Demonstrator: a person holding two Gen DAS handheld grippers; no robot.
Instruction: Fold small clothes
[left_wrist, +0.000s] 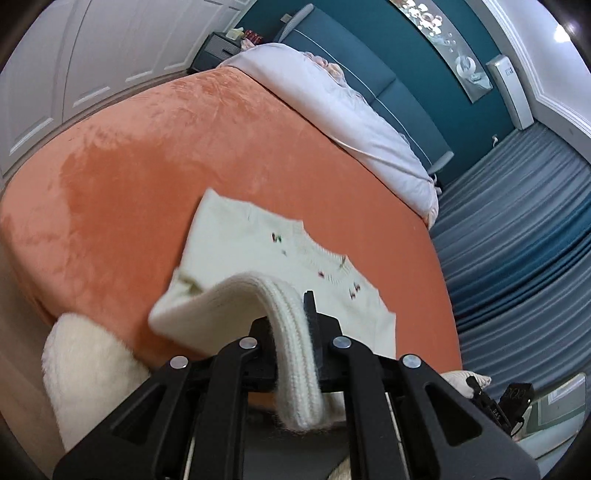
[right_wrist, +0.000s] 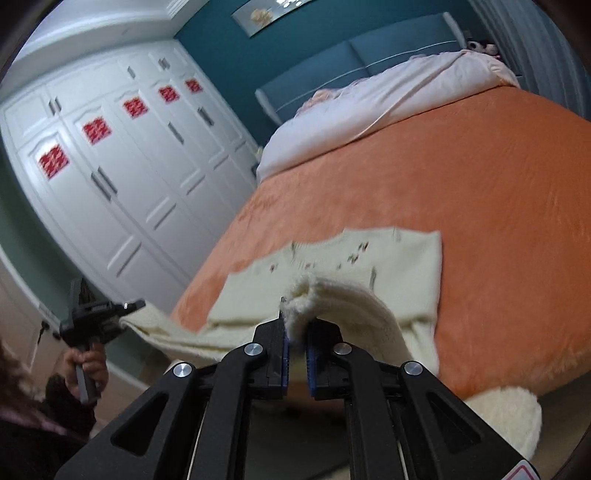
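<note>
A small cream knitted sweater with tiny coloured motifs near its collar lies partly on the orange bedspread. My left gripper is shut on the ribbed hem, which drapes over its fingers and hangs toward the camera. My right gripper is shut on another bunched piece of the sweater edge, lifted above the bed. The collar end still rests flat on the bedspread. In the right wrist view the left gripper shows at the left, held by a hand, with the hem stretched to it.
A white folded duvet lies at the bed's far end against a teal headboard. A fluffy cream item sits at the bed's near edge. White wardrobe doors stand on one side, blue-grey curtains on the other.
</note>
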